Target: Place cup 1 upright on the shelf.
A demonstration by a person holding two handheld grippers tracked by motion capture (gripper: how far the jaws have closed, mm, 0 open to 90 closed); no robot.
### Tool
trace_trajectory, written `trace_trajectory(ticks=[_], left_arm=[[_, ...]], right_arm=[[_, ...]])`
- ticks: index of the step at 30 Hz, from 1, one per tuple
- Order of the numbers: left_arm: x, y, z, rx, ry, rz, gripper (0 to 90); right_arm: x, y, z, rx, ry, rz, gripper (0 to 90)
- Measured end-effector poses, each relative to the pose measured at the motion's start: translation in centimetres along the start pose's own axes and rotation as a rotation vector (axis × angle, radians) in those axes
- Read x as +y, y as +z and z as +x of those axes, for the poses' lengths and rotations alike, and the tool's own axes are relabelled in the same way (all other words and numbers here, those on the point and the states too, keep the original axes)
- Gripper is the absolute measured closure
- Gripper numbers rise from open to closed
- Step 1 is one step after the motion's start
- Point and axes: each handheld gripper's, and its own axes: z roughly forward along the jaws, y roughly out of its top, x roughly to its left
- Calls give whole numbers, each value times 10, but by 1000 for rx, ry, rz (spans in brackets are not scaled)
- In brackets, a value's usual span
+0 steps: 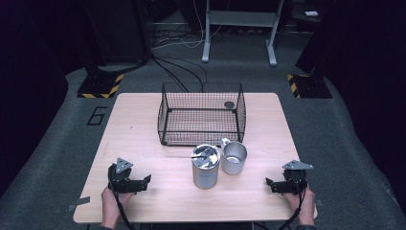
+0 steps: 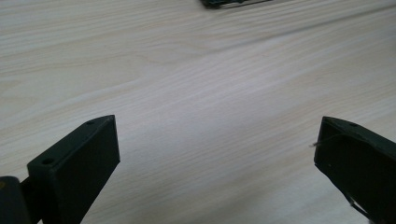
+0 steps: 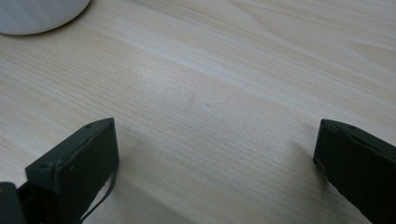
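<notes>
A tall metal can [image 1: 206, 168] stands at the table's front middle, with a shiny lid or contents at its top. Right beside it is a short metal mug [image 1: 234, 157], its handle toward the basket. A black wire basket [image 1: 201, 120] sits behind them, with a small dark disc [image 1: 229, 104] inside at its far right. My left gripper [image 1: 145, 183] rests at the front left, pointing right, open over bare wood [image 2: 215, 135]. My right gripper [image 1: 269, 185] rests at the front right, pointing left, open with nothing between its jaws [image 3: 215, 135]. The can's pale base [image 3: 37, 14] shows at the upper left of the right gripper view.
The wooden table [image 1: 139, 129] has bare wood on both sides of the basket and along its front edge. A dark edge [image 2: 233, 2] shows at the top of the left gripper view. Beyond the table are grey carpet, cables and a metal stand [image 1: 239, 28].
</notes>
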Motion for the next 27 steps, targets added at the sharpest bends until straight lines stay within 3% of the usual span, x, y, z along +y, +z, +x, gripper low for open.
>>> trace_trajectory(ticks=[6,8,14,27], left_arm=[[10,-7,-10,-23,33,-10,2],[16,-12,-16,-65,36,-23,2],[27,-20,-28,-122,55,-47,1],[54,-30,-59,-205,155,-89,0]], right_arm=[[0,0,0,-1,0,0,0],[0,0,0,-1,-2,0,0],[0,0,0,-4,-8,-5,0],[0,0,0,-1,-14,-1,0]])
